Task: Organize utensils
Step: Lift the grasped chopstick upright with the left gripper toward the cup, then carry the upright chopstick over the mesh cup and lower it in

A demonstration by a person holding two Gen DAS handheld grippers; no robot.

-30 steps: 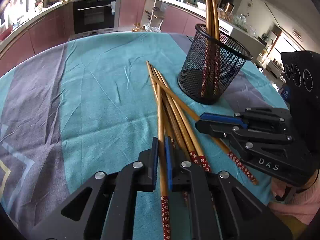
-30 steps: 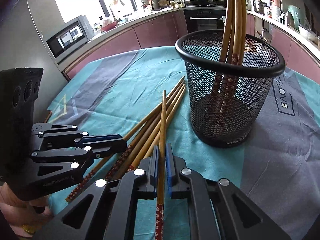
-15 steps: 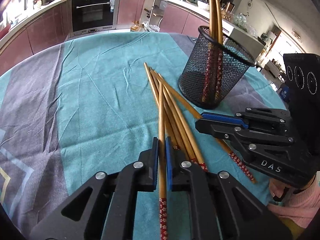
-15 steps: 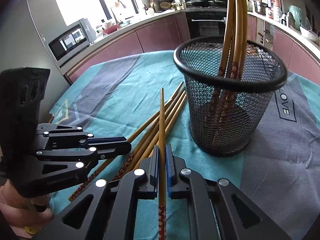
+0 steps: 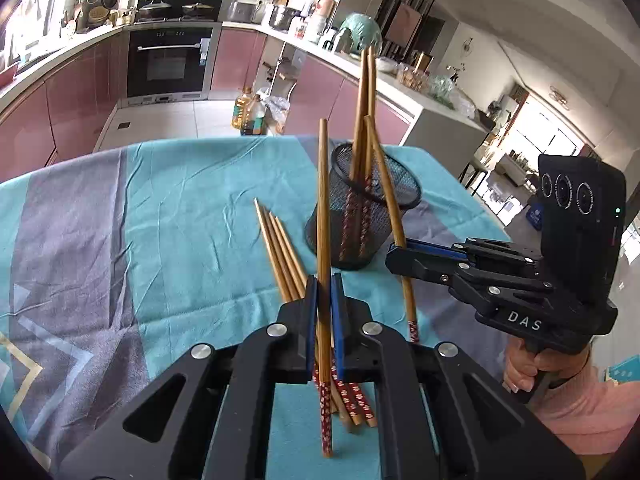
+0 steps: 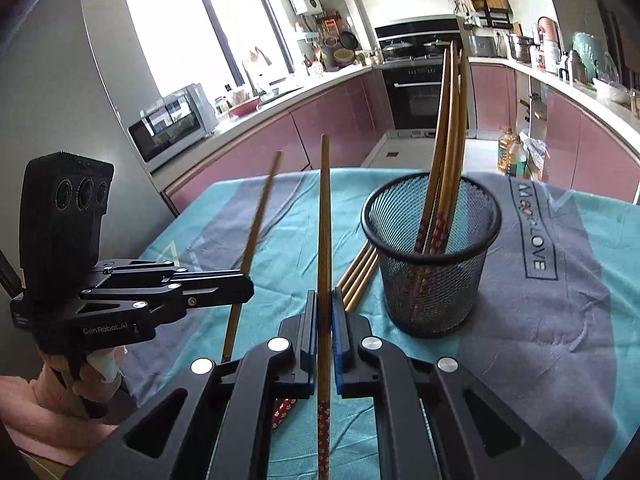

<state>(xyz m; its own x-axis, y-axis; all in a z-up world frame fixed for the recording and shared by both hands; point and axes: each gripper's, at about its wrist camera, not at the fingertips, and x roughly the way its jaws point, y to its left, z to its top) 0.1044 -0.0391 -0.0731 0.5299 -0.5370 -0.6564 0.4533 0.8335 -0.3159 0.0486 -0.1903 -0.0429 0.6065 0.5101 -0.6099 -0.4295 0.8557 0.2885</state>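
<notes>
Bamboo chopsticks with red patterned ends were the objects in hand. Each hand-held gripper was clamped on one chopstick, raised clear of the surface [image 5: 180, 208] with its plain tip pointing up: the left hand-held gripper [image 5: 324, 312] gripped the left chopstick [image 5: 323, 208], and the right hand-held gripper [image 6: 324, 320] gripped the right chopstick [image 6: 324, 220]. A black mesh cup [image 6: 432, 276] stood upright on the teal and grey cloth [image 6: 560, 320], toward the surface's far edge, with several chopsticks [image 6: 448, 128] standing in it. Loose chopsticks [image 5: 280, 252] lay flat on the cloth just beside the cup, between it and the grippers. A pink sleeve [image 5: 580, 412] showed behind the right gripper.
</notes>
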